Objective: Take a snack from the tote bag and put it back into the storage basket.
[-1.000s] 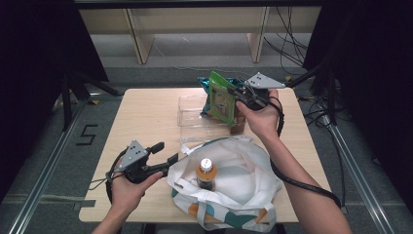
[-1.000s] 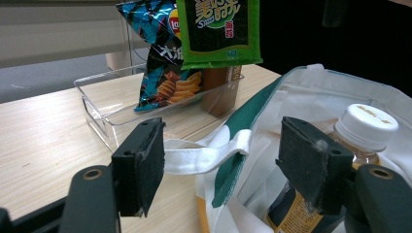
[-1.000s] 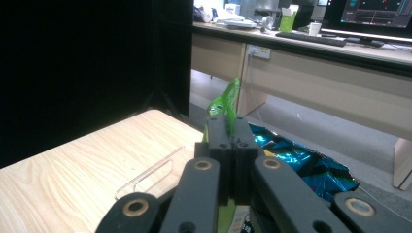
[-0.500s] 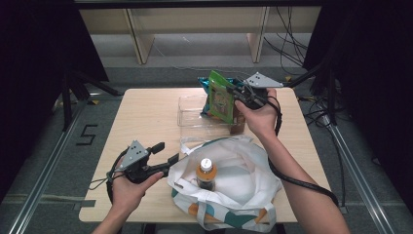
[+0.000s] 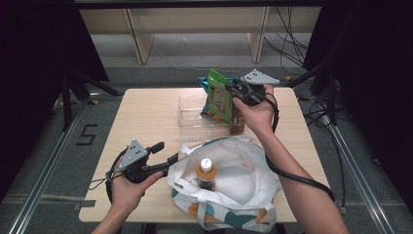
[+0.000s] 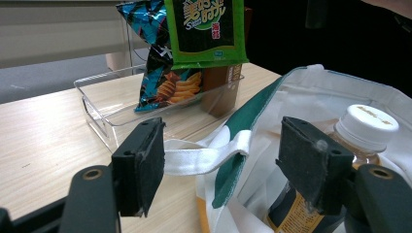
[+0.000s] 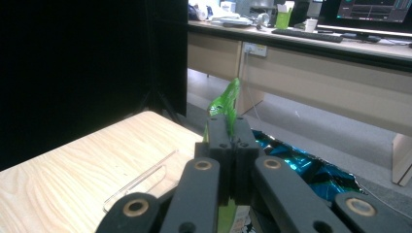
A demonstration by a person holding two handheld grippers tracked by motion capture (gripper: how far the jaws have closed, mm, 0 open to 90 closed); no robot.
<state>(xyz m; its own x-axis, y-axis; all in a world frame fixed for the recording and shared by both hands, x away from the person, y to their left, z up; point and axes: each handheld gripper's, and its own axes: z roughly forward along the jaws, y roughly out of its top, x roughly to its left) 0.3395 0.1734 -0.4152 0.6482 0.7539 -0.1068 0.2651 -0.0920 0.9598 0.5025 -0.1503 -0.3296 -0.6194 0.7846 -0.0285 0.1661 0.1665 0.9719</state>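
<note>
Green snack packet [image 5: 219, 93] pinched in right tool [image 5: 237, 90] — upright, long axis vertical

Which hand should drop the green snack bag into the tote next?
Right. The right gripper is shut on the green snack bag, lifted above the clear tray. The left gripper is open at the tote rim, holding nothing.

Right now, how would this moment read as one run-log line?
right gripper: shut on green snack bag, lifted over clear tray | left gripper: open beside tote bag | bottle: upright in tote
</note>
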